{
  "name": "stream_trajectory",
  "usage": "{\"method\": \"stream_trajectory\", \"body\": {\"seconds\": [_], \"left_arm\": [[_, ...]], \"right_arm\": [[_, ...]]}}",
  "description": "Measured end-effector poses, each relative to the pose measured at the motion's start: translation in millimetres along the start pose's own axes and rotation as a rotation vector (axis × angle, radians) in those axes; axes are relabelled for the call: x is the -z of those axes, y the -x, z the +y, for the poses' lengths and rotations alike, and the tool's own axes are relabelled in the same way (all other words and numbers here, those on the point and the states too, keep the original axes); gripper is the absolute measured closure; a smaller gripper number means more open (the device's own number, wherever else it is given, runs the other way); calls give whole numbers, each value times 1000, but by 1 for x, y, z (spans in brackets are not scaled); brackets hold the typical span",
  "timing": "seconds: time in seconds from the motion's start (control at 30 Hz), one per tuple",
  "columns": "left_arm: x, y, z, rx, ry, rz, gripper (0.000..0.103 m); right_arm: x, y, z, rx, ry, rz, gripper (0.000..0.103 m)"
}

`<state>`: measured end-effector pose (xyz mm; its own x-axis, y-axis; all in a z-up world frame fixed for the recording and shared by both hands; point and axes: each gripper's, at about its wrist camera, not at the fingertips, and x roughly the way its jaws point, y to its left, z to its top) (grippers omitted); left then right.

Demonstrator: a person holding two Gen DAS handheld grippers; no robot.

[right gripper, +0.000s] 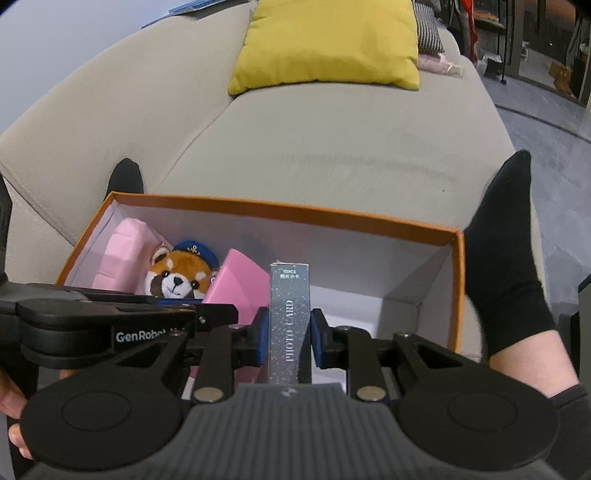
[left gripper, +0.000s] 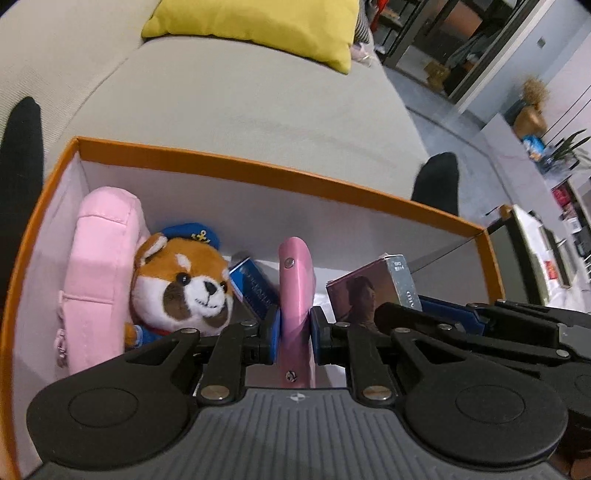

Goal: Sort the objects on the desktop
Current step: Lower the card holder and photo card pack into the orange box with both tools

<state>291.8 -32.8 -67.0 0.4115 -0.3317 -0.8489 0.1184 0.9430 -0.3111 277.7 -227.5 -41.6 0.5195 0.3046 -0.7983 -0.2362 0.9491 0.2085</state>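
Observation:
An orange box (left gripper: 258,168) with a white inside sits on a grey sofa; it also shows in the right wrist view (right gripper: 280,209). My left gripper (left gripper: 293,334) is shut on a flat pink case (left gripper: 295,280), held upright on edge inside the box. My right gripper (right gripper: 287,338) is shut on a silver photo card box (right gripper: 288,314), also held upright inside the box. In the box lie a pink pouch (left gripper: 99,280), a red panda plush (left gripper: 184,288) with a blue cap, and a blue booklet (left gripper: 255,288).
A yellow cushion (left gripper: 258,26) lies at the back of the sofa (left gripper: 240,103). The person's feet in black socks (right gripper: 506,236) rest on either side of the box. A floor and shelves with plants (left gripper: 532,118) are at the right.

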Motion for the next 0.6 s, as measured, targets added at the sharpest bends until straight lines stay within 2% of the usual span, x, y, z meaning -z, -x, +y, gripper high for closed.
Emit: {"method": "stream_trajectory", "body": {"seconds": [0.2, 0.23, 0.33, 0.5, 0.6], "left_arm": [[5, 13, -14, -100, -100, -22, 85], [6, 15, -15, -101, -112, -24, 85], [10, 31, -11, -16, -120, -50, 85], [9, 69, 2, -45, -124, -135, 85], [6, 81, 8, -47, -123, -145, 85]], "right_arm": [[0, -8, -2, -9, -18, 22, 79], [0, -10, -3, -9, -22, 26, 79], [0, -11, -4, -5, -14, 30, 79], [-5, -22, -3, -13, -20, 54, 79], [-8, -31, 2, -10, -18, 79, 79]]}}
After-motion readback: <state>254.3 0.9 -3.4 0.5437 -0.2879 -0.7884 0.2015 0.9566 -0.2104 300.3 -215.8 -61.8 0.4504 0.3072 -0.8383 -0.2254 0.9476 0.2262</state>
